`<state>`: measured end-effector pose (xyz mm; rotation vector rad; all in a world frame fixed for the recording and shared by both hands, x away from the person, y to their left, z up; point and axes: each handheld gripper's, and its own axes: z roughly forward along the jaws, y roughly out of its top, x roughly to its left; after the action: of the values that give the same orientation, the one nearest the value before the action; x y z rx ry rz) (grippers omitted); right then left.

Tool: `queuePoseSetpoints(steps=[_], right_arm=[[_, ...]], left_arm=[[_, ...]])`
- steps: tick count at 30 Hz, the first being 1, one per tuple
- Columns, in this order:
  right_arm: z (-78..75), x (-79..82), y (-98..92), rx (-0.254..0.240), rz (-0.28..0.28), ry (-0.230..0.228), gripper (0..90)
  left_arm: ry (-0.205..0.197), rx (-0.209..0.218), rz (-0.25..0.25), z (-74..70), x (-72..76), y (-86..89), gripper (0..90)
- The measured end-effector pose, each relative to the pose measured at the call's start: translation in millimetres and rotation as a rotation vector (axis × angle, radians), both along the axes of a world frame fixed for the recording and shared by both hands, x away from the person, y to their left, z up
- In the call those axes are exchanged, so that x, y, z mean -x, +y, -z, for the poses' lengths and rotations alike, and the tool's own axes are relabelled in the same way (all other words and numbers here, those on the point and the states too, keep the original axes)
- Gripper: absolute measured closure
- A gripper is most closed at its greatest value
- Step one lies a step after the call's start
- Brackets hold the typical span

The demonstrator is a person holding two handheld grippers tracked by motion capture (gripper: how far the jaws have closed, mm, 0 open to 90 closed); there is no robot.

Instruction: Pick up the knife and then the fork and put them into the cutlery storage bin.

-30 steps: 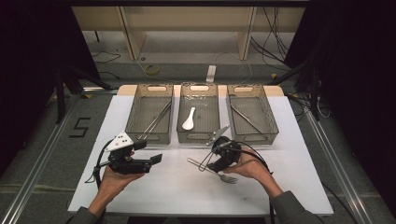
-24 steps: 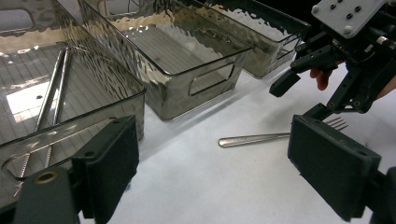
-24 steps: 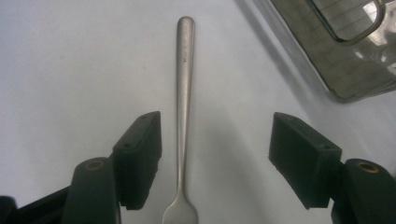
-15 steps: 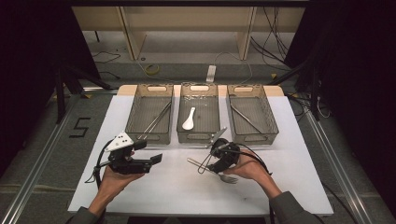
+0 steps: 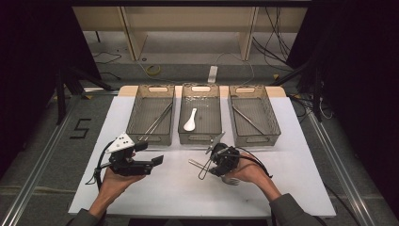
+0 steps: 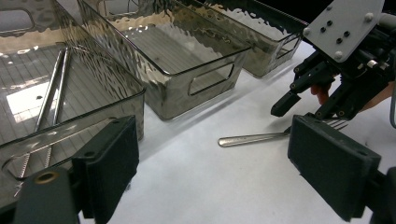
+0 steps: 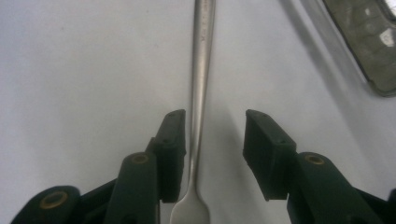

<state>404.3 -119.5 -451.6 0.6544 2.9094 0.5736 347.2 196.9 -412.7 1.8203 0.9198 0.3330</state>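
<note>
A metal fork [image 5: 194, 164] lies on the white table [image 5: 291, 141] in front of the middle bin. My right gripper [image 5: 208, 165] is lowered over it. In the right gripper view the fork's handle [image 7: 201, 70] runs between the two jaws, close against the left pad [image 7: 172, 149] and apart from the right one. The jaws have just been closing around the handle and are still open. My left gripper [image 5: 150, 153] hovers open at the left with nothing in it. It looks towards the fork [image 6: 252, 138] and the right gripper [image 6: 303, 109].
Three clear grey bins stand in a row at the back. The left bin [image 5: 151, 136] holds long metal sticks. A white spoon [image 5: 190, 119] lies in the middle bin [image 5: 200, 137]. The right bin [image 5: 256, 137] holds a metal utensil.
The right gripper's jaws have drawn closer together over the fork. Both hands have stayed almost where they were.
</note>
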Motion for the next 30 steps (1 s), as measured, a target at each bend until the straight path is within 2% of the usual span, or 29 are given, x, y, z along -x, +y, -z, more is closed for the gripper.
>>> queuePoseSetpoints(steps=[5, 19, 30], right_arm=[[2.1, 2.1, 2.5, 0.014, 0.009, 0.021, 64.6], [9.2, 3.2, 4.8, 0.055, -0.046, 0.027, 76.7], [9.3, 0.4, 6.1, 0.047, -0.032, 0.065, 83.3]], left_arm=[[0.0, -0.002, 0.0, 0.0, 0.1, -0.2, 16.2], [0.002, -0.011, 0.003, 0.4, -0.2, -0.4, 16.2], [0.006, -0.015, 0.008, 0.9, -0.3, -1.8, 16.3]])
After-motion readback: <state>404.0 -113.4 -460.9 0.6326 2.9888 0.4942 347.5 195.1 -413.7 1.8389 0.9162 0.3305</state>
